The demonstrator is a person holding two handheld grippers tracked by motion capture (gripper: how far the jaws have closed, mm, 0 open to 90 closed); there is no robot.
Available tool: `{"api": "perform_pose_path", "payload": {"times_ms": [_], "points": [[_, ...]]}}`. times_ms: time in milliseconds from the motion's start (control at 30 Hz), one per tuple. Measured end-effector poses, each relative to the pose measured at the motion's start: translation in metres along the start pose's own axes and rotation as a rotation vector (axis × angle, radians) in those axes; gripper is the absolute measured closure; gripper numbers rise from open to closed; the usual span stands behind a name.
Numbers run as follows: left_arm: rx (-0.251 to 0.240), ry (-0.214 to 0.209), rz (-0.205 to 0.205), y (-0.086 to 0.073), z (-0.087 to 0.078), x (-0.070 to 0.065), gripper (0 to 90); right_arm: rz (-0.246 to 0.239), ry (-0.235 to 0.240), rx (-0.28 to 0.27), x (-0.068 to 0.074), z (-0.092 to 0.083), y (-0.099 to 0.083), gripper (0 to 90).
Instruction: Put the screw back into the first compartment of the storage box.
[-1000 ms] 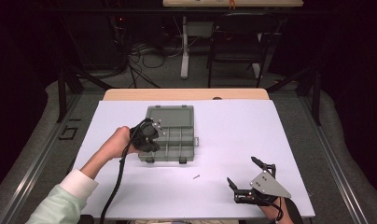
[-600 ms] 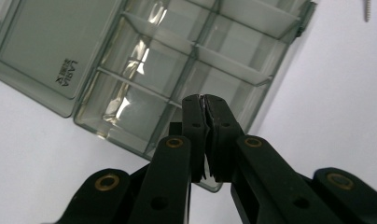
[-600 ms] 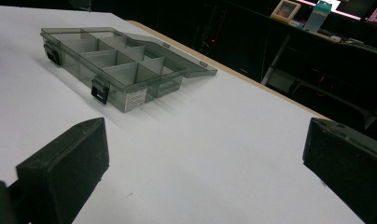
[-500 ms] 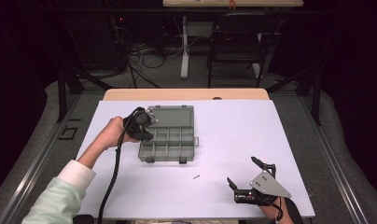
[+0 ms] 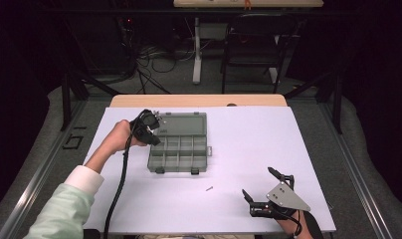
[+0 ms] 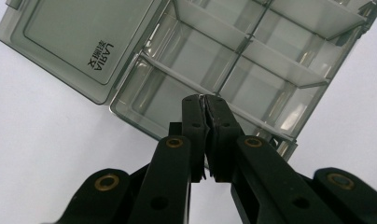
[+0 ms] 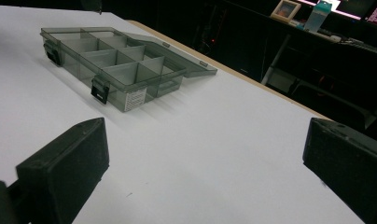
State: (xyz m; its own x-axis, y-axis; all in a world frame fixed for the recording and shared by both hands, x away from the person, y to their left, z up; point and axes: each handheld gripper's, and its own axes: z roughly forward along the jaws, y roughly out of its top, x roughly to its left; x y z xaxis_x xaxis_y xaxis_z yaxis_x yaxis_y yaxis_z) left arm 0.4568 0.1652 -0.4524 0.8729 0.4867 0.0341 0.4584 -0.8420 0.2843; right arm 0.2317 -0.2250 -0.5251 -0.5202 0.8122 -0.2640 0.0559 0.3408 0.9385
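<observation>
A smoky grey compartment box (image 5: 181, 149) lies open on the white table, its lid (image 5: 184, 121) folded flat behind it. A hand holds my left gripper (image 5: 153, 137) over the box's far left corner. In the left gripper view its jaws are pressed together (image 6: 205, 99) just above the box's (image 6: 252, 56) rim, beside the lid (image 6: 70, 37); nothing is visible between them. My right gripper (image 5: 257, 180) rests near the table's front right edge, open and empty. In the right gripper view the box (image 7: 116, 65) lies well ahead, between the spread fingers (image 7: 65, 163).
A small dark screw (image 5: 209, 188) lies on the table (image 5: 249, 134) in front of the box. The left gripper's cable (image 5: 117, 199) trails back along the sleeve. Chairs and desk legs (image 5: 196, 55) stand on the floor beyond the table.
The left gripper has moved from the box's front left part toward its far left corner. The right gripper has stayed still.
</observation>
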Motion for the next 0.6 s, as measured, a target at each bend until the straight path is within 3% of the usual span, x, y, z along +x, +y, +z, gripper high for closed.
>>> {"api": "perform_pose_path", "payload": {"times_ms": [200,300,600], "points": [[0.010,-0.003,-0.035,-0.001,0.009,0.010,87.2,-0.003,0.003,0.018,0.000,-0.002,0.000,0.0],[0.014,-0.003,-0.044,-0.001,0.012,0.013,87.2,-0.001,0.001,0.000,0.000,0.000,0.000,0.0],[0.017,-0.004,-0.065,0.000,0.021,0.018,87.1,-0.004,0.007,0.015,0.000,-0.001,0.000,0.0]]}}
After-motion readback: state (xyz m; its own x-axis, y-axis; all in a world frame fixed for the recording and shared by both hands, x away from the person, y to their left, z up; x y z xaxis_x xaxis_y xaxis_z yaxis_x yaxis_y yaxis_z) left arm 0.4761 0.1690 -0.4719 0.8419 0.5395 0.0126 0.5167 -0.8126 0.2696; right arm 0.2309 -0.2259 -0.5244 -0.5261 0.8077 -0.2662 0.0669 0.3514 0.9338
